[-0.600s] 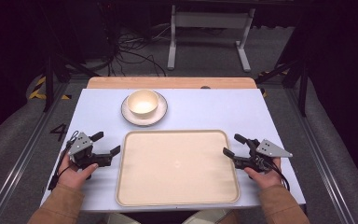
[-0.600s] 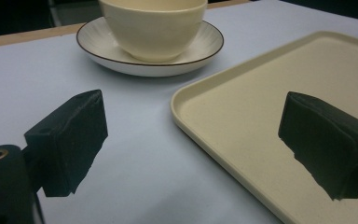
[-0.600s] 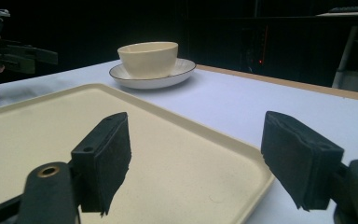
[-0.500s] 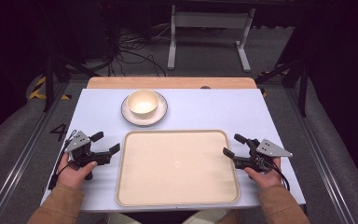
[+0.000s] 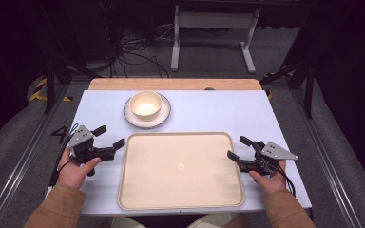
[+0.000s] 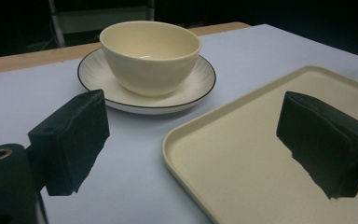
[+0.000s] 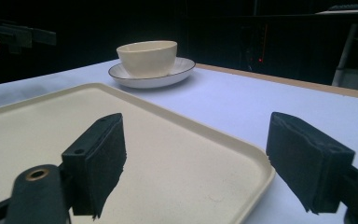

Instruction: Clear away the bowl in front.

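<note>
A cream bowl [image 5: 146, 103] sits upright on a white plate with a dark rim [image 5: 161, 118] at the far middle-left of the pale blue table [image 5: 214, 111]. A large cream tray [image 5: 180, 171] lies in front of it with nothing on it. My left gripper [image 5: 110, 136] is open at the tray's left edge, jaws wide and holding nothing. In the left gripper view the bowl [image 6: 149, 53], the plate [image 6: 196, 84] and the tray's corner [image 6: 242, 158] lie ahead. My right gripper [image 5: 236, 147] is open at the tray's right edge. In the right gripper view the tray [image 7: 121, 140] lies under its jaws and the bowl [image 7: 147, 56] stands farther off.
A wooden strip [image 5: 176, 84] runs along the table's far edge. Beyond it stand a metal frame [image 5: 214, 28] and cables [image 5: 128, 52] on a dark floor. Bare table lies to the right of the plate and behind the tray.
My left gripper has edged slightly farther up the table beside the tray. The right gripper, bowl and tray have kept still.
</note>
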Motion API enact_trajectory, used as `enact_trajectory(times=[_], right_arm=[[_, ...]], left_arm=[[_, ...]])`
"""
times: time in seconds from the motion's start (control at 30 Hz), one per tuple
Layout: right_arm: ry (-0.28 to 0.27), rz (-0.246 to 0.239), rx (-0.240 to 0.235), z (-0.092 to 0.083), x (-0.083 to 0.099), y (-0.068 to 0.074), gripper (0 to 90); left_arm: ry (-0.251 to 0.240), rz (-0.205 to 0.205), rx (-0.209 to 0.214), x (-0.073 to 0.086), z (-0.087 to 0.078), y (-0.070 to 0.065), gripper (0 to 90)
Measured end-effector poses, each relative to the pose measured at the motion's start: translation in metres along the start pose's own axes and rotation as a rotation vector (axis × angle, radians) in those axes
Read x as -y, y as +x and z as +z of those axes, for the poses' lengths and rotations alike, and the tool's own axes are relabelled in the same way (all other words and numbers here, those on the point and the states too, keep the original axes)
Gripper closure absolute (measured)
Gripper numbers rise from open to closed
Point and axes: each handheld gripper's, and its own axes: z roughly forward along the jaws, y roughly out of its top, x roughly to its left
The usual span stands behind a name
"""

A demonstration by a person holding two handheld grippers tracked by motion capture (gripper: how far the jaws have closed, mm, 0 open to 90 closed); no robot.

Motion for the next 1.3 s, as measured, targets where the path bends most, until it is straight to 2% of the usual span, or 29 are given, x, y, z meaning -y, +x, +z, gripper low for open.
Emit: enact_trajectory(times=[0.13, 0.43, 0.87, 1.3], right_arm=[[-0.006, -0.007, 0.002, -0.001, 0.0, 0.001, 19.0], [-0.027, -0.008, 0.01, -0.002, 0.001, 0.002, 17.9], [-0.034, -0.006, 0.009, -0.003, 0.001, 0.001, 17.0], [-0.033, -0.006, 0.008, -0.003, 0.001, 0.001, 17.1]], left_arm=[[0.003, 0.017, 0.0, -0.011, 0.0, 0.0, 10.1], [-0.006, 0.004, 0.007, -0.034, 0.003, 0.004, 10.1], [-0.009, -0.046, 0.002, -0.05, 0.02, 0.015, 12.7], [0.012, -0.031, -0.031, -0.066, 0.04, 0.024, 12.6]])
